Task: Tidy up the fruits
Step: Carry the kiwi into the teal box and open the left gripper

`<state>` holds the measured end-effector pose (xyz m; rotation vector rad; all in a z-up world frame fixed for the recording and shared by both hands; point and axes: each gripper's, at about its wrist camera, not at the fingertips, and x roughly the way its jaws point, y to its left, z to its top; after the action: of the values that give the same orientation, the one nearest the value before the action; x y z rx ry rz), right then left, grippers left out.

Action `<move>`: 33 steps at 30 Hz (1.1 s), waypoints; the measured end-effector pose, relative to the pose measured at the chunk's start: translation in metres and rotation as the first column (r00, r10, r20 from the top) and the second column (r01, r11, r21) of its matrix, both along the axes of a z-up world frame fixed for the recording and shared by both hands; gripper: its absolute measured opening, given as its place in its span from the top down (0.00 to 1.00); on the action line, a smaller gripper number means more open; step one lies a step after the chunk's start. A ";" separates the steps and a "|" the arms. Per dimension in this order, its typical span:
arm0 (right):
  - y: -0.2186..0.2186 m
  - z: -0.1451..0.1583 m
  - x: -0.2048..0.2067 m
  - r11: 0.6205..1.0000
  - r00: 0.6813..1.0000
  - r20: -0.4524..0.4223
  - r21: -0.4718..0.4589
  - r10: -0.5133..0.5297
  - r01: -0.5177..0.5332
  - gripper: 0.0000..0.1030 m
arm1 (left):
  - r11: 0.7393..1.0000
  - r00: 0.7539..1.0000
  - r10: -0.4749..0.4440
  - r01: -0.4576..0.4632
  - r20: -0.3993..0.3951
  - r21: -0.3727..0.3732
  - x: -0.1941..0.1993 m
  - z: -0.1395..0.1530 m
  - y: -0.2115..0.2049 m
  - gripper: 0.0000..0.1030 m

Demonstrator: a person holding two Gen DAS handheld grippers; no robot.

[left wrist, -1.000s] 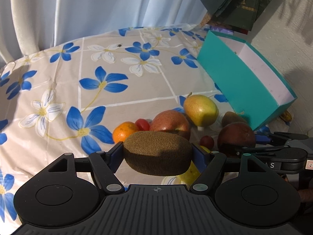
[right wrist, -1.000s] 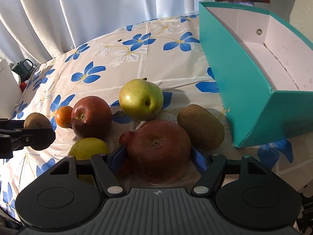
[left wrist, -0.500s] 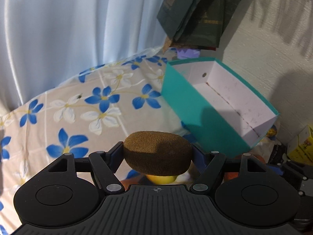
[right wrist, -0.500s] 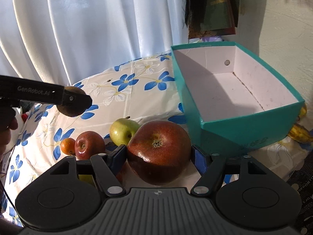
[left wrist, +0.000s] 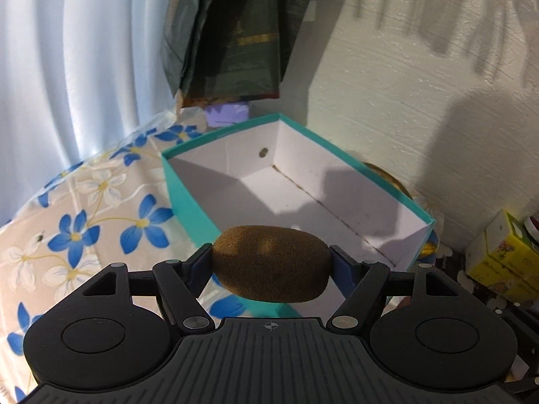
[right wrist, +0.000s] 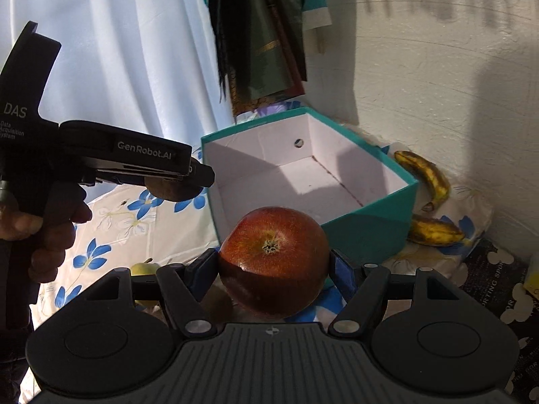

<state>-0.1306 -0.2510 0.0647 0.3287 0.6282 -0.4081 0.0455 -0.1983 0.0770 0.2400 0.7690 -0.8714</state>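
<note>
My left gripper (left wrist: 271, 262) is shut on a brown kiwi (left wrist: 271, 262), held in the air just before the near wall of the teal box (left wrist: 188, 198). The box has a white inside and nothing lies in it. My right gripper (right wrist: 273, 262) is shut on a red apple (right wrist: 273, 256), raised in front of the same teal box (right wrist: 367, 229). In the right wrist view the left gripper (right wrist: 188, 181) comes in from the left with the kiwi (right wrist: 168, 192) beside the box's left corner. A green pear (right wrist: 145, 267) peeks out low on the floral tablecloth (right wrist: 111, 222).
Two spotted bananas (right wrist: 431, 175) lie right of the box by the white wall (right wrist: 438, 84). Dark bags (left wrist: 229, 33) hang above the box. A yellow carton (left wrist: 502, 259) stands at the far right. White curtains (left wrist: 84, 67) back the table. A hand (right wrist: 43, 235) grips the left gripper's handle.
Both grippers have risen and swung right toward the teal box with their fruit. The loose fruit on the cloth has dropped out of the left wrist view; the box's inside now shows.
</note>
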 end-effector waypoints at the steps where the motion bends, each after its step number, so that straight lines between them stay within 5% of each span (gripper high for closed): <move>1: -0.004 0.002 -0.003 1.000 1.000 0.006 -0.005 -0.017 0.017 0.31 | 1.000 1.000 -0.007 0.007 0.011 0.000 -0.001 0.000 -0.007 0.25; 19: -0.044 0.000 -0.015 0.987 0.987 0.030 -0.012 -0.158 0.159 0.31 | 0.987 0.999 -0.018 0.012 0.036 0.159 0.004 -0.056 -0.065 0.25; 33: -0.052 0.000 -0.003 0.985 0.985 0.053 -0.033 -0.166 0.168 0.31 | 0.977 0.995 -0.009 -0.013 0.103 0.214 0.006 -0.061 -0.074 0.24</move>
<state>-0.1334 -0.3035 0.0645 0.3561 0.5450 -0.5702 0.0515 -0.2720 0.0160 0.4716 0.7667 -0.7678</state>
